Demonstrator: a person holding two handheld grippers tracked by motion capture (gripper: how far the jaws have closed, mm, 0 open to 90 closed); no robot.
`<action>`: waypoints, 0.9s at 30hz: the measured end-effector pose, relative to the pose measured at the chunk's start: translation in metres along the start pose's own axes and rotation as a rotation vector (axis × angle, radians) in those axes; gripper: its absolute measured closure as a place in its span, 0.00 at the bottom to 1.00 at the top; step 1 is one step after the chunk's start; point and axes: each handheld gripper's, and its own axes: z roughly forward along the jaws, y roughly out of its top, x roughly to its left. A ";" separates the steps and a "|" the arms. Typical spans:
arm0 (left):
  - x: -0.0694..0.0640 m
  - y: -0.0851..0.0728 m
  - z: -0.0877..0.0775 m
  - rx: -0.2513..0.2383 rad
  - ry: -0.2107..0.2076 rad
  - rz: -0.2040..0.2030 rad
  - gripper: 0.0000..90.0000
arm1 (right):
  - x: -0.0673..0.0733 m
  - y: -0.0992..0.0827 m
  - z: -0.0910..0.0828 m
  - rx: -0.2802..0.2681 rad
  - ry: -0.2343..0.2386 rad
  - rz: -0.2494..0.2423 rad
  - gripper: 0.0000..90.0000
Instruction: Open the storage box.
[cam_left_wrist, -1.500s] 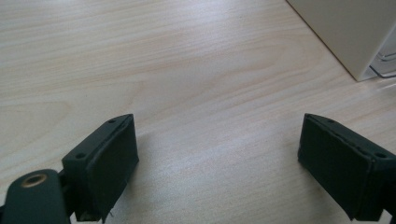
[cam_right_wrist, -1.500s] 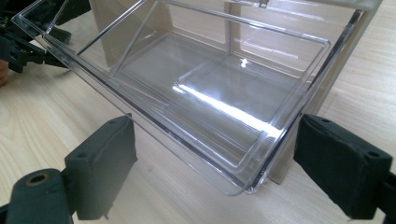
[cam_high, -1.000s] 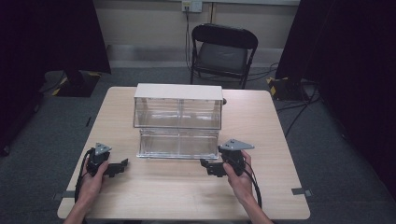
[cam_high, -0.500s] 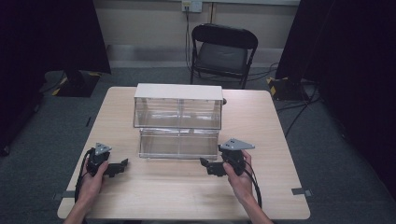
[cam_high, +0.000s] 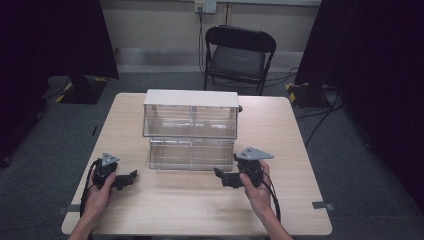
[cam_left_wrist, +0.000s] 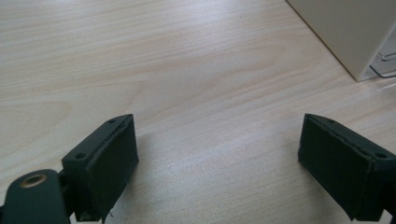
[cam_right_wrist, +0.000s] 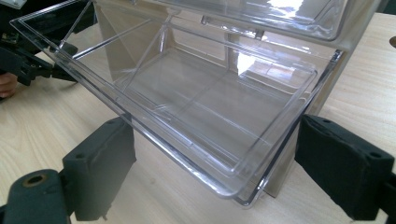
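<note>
Pale wood table (cam_high: 195, 210) on grey carpet; black chair (cam_high: 239, 55) behind. Clear drawer (cam_right_wrist: 187, 107) pulled out of cabinet (cam_high: 191, 114), mid-table. Left gripper (cam_high: 131, 177), right gripper (cam_high: 218, 174) spread wide, empty.

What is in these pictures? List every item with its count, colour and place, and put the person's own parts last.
Table: one, light wood, centre of the high view.
Drawer cabinet: one, cream shell with clear fronts, on the table's middle, far side of the grippers.
Lower drawer: one, clear plastic, pulled out toward the person, empty.
Folding chair: one, black, on the floor beyond the table.
Wall socket: one, pale, on the far wall.
Floor cables: several, black, right of the table.
Left gripper: one, black, near-left table, jaws open over bare wood.
Right gripper: one, black, near-right, jaws open by the drawer's front.
Hands: two, one on each gripper.
</note>
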 end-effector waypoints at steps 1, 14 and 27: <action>0.000 0.000 0.000 0.000 0.000 0.000 0.13 | 0.000 0.000 0.000 0.001 0.001 -0.003 0.13; 0.000 0.000 0.000 0.000 0.000 0.000 0.13 | 0.001 0.005 -0.002 -0.005 -0.004 -0.015 0.13; 0.000 0.000 0.000 0.001 -0.001 0.002 0.13 | -0.001 0.007 -0.005 -0.023 -0.037 -0.001 0.16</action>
